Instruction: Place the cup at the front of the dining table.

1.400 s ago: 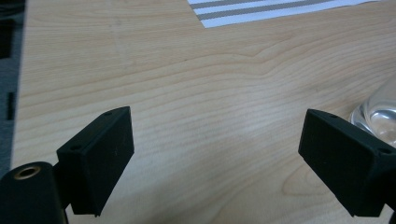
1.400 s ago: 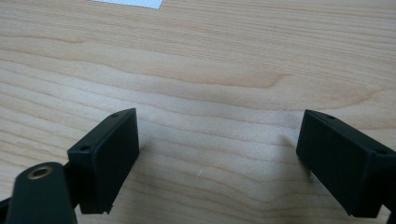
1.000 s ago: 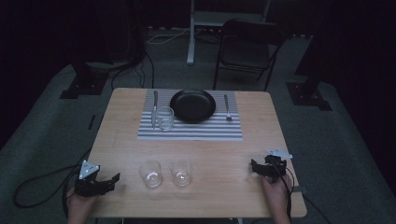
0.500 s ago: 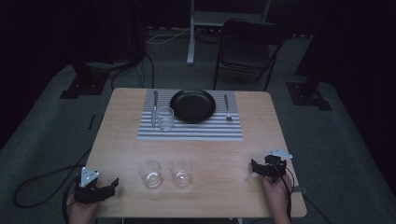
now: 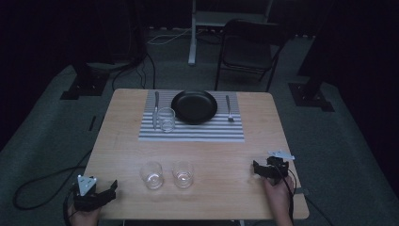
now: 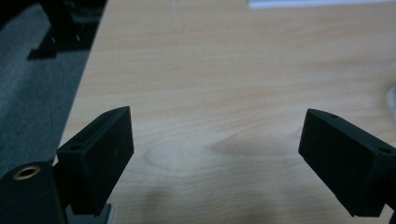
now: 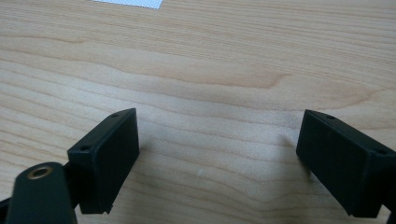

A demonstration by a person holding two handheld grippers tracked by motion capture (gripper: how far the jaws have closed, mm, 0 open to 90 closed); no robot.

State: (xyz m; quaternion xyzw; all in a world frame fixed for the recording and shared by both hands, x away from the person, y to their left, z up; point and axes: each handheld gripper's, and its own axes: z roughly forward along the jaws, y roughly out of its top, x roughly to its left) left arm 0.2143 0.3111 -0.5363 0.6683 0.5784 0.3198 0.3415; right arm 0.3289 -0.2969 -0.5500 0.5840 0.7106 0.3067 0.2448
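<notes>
My left claw point(image 5: 109, 189) is spread, nothing between the jaws, parked low at the near-left corner of the tabletop point(image 5: 221, 155). Right claw point(image 5: 260, 169) is the same, spread and empty, near the right edge. Two glasses point(image 5: 152, 174) point(image 5: 183, 174) stand between them within reach of either claw. Third glass point(image 5: 166, 119) sits on the mat point(image 5: 202, 132) beside the plate point(image 5: 194, 106), so I'd judge that's where these go.

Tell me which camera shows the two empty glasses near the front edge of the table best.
The high view: both front glasses stand whole, side by side and apart on the table, between the two grippers. The left gripper view catches a pale sliver at its right edge, perhaps a glass. The right gripper view shows bare wood ahead.
</notes>
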